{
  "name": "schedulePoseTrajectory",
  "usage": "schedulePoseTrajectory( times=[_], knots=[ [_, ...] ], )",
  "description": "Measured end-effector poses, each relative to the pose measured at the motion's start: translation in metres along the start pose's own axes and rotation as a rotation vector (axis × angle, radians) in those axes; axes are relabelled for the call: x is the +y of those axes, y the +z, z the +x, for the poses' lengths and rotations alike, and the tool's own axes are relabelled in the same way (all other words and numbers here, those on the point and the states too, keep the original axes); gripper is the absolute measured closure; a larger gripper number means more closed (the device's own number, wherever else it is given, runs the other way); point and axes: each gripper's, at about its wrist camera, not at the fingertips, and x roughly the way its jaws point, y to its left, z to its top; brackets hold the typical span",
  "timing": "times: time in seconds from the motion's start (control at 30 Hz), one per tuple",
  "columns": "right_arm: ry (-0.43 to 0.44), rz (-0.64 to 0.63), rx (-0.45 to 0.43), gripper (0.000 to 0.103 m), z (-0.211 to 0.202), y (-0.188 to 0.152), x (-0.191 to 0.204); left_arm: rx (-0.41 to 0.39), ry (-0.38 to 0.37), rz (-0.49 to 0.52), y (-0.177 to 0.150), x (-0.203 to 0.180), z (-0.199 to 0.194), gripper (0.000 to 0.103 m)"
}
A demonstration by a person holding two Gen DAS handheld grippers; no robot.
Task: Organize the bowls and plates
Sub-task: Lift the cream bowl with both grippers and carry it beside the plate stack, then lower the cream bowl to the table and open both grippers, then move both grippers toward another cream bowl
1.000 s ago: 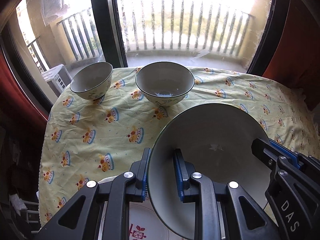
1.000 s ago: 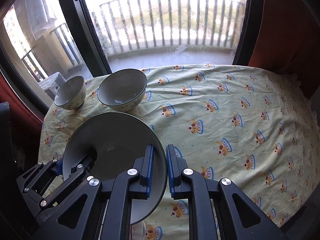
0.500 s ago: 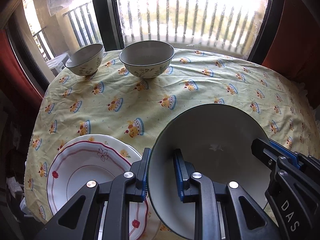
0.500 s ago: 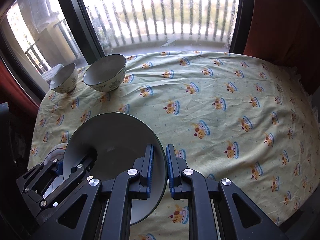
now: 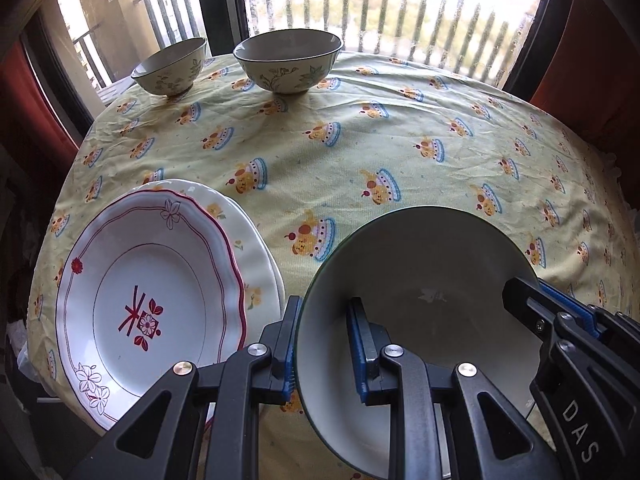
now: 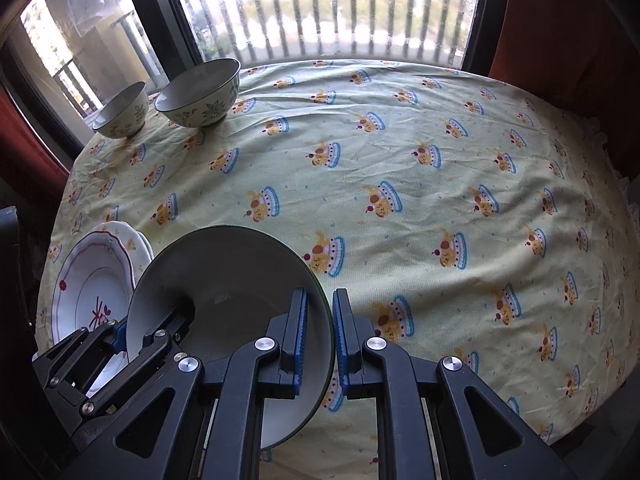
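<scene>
A large grey-white bowl with a dark green rim (image 5: 420, 280) hangs tilted above the near part of the table, held between both grippers. My left gripper (image 5: 324, 308) is shut on its left rim, one finger inside and one outside. My right gripper (image 6: 320, 298) is shut on the opposite rim and also shows in the left wrist view (image 5: 532, 300). Left of the bowl lies a red-trimmed white plate (image 5: 152, 300) stacked on a yellow-patterned plate (image 5: 252, 248). A small floral bowl (image 5: 170, 66) and a medium floral bowl (image 5: 288, 60) stand at the far left.
A yellow tablecloth with cake prints (image 5: 380, 140) covers the round table. Behind it are a window with a dark frame (image 5: 216, 4), a balcony railing and red curtains (image 6: 560, 32) at both sides. The cloth's right half (image 6: 460, 184) bears no dishes.
Both grippers carried the large bowl back toward the near edge and lower. The stacked plates came into view at the left, and the two floral bowls now lie farther off.
</scene>
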Motion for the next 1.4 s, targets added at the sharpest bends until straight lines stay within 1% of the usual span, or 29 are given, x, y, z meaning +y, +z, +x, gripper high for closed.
schedulePoseTrajectory(
  times=[0.13,0.23,0.33,0.4,0.43,0.5,0.53,0.57,0.6,0.63,0.67,0.7,0.8,1.0,1.13,1.27,1.4],
  knots=[
    [0.01,0.008,0.029,0.087,0.007,-0.007,-0.001,0.02,0.01,-0.001,-0.006,0.0,0.005,0.083],
    [-0.001,-0.011,0.017,0.087,0.006,-0.01,0.001,0.01,0.018,0.003,-0.008,-0.002,0.005,0.083],
    [0.006,-0.008,0.014,0.087,0.006,-0.01,0.0,0.005,0.012,-0.009,-0.008,-0.002,0.005,0.081],
    [0.012,-0.002,0.015,0.086,0.007,-0.009,-0.001,0.005,0.007,-0.013,-0.008,-0.003,0.005,0.073],
    [0.015,0.004,0.012,0.086,0.007,-0.009,-0.002,0.01,0.003,-0.015,-0.007,-0.004,0.005,0.071],
    [0.022,0.005,0.006,0.085,0.006,-0.009,-0.002,0.027,0.001,-0.007,-0.007,-0.006,0.006,0.063],
    [0.022,-0.003,0.008,0.084,0.007,-0.009,-0.002,0.024,0.002,-0.005,-0.007,-0.007,0.005,0.063],
    [0.023,-0.014,0.006,0.079,0.006,-0.008,-0.002,0.02,-0.001,-0.005,-0.007,-0.007,0.004,0.061],
    [0.018,-0.02,-0.001,0.067,0.005,-0.007,-0.002,0.019,-0.007,-0.007,-0.006,-0.007,0.003,0.057],
    [0.012,-0.021,-0.012,0.057,0.003,-0.007,-0.002,0.02,-0.018,-0.011,-0.005,-0.007,0.001,0.054],
    [0.007,-0.014,-0.03,0.037,0.0,-0.006,-0.004,0.017,-0.021,-0.014,-0.004,-0.007,-0.001,0.046],
    [0.002,-0.008,-0.051,0.029,-0.004,-0.005,-0.005,0.008,-0.027,-0.012,-0.003,-0.008,-0.004,0.04],
    [0.006,-0.01,-0.068,0.028,-0.011,0.0,-0.005,-0.03,0.002,0.001,0.002,-0.012,-0.014,0.028],
    [0.032,-0.005,-0.091,0.024,-0.023,0.012,-0.005,-0.065,0.023,0.004,0.014,-0.01,-0.028,0.025],
    [0.038,-0.007,-0.114,0.024,-0.028,0.022,-0.001,-0.081,0.017,0.002,0.024,-0.006,-0.032,0.025],
    [0.044,0.005,-0.134,0.024,-0.029,0.035,0.007,-0.098,0.014,0.008,0.04,0.002,-0.033,0.025],
    [0.037,-0.014,-0.161,0.024,-0.028,0.053,0.022,-0.121,0.022,0.014,0.059,0.015,-0.031,0.025]
  ],
)
